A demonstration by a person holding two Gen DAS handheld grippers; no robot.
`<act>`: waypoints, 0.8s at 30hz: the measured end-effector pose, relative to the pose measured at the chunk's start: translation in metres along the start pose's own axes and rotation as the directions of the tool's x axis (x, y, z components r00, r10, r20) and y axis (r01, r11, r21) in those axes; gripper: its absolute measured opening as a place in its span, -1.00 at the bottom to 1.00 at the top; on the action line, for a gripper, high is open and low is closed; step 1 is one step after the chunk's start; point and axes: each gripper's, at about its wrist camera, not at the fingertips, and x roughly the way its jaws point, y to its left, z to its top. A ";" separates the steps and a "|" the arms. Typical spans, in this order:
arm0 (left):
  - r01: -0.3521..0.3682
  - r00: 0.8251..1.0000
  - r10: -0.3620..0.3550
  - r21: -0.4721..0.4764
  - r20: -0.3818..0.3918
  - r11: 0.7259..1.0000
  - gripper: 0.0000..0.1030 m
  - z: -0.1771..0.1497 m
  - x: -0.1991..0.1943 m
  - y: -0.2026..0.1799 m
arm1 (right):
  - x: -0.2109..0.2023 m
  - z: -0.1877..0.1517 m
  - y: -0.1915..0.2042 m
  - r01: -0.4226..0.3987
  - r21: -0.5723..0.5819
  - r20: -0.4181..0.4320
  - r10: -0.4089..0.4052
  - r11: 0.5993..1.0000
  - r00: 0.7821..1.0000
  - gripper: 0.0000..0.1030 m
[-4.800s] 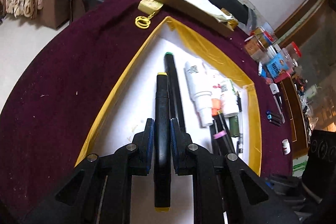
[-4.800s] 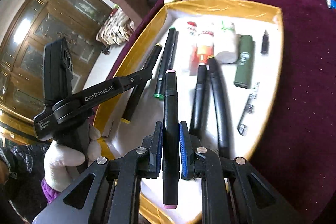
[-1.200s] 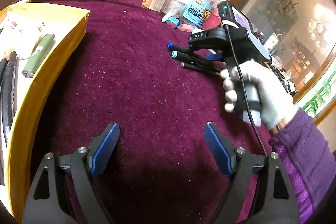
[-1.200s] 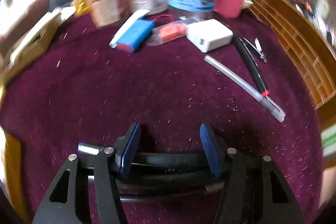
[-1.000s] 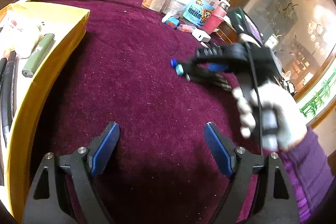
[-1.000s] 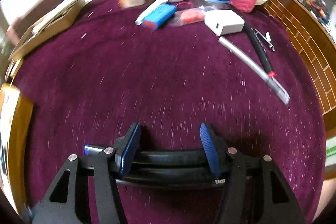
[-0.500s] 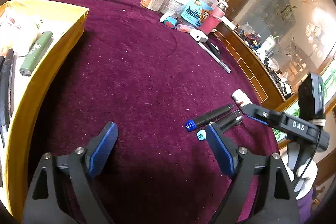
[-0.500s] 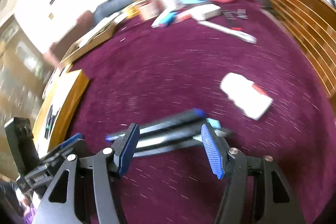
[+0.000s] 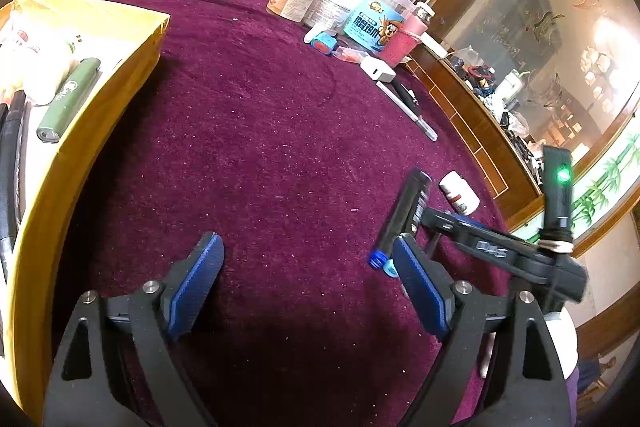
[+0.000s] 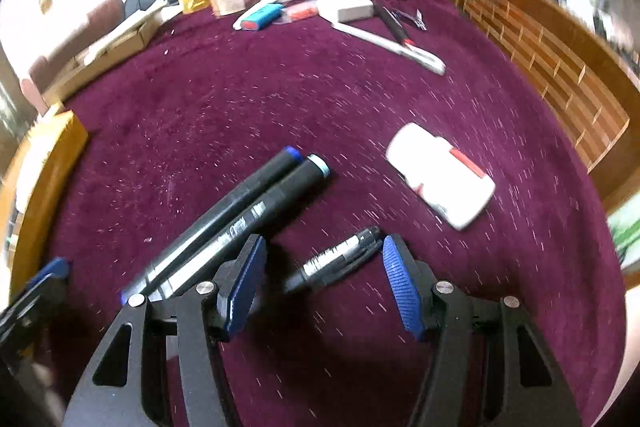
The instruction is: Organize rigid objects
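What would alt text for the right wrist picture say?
The right gripper stands open over a dark red tablecloth, a thin black pen between its fingers, untouched. Two black markers lie left of it, a small white bottle to the right.

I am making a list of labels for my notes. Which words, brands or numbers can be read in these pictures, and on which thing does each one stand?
"DAS": on the body of the right gripper, partly blurred.
Blue tub: printed characters, too small to read.
Black markers: white print, too blurred to read.
Small pen: print unreadable.
White bottle: label unreadable.
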 end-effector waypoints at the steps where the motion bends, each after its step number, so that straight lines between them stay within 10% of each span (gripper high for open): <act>1: 0.002 1.000 -0.002 -0.001 0.001 1.000 0.68 0.000 -0.001 0.000 | 0.001 0.000 0.006 0.016 -0.015 0.025 -0.015 1.000 1.000 0.07; 9: -0.093 0.994 0.100 0.118 -0.051 0.989 0.70 0.001 0.009 -0.021 | 0.006 0.004 -0.021 -0.226 0.106 0.110 0.215 0.968 0.970 0.11; 14: -0.134 0.984 0.159 0.256 -0.078 0.957 0.70 0.001 0.038 -0.060 | 0.009 -0.002 -0.051 -0.405 0.235 0.176 0.371 0.884 0.912 0.10; 18: -0.153 0.982 0.180 0.315 -0.060 0.937 0.69 0.009 0.056 -0.082 | 0.011 -0.001 -0.052 -0.426 0.255 0.187 0.387 0.868 0.903 0.10; 21: -0.155 0.977 0.194 0.328 -0.090 0.932 0.17 0.014 0.070 -0.083 | 0.011 -0.001 -0.051 -0.428 0.256 0.188 0.390 0.866 0.901 0.10; 24: -0.146 0.979 0.183 0.314 -0.089 0.938 0.09 0.014 0.066 -0.080 | 0.011 -0.001 -0.053 -0.439 0.263 0.193 0.399 0.859 0.896 0.10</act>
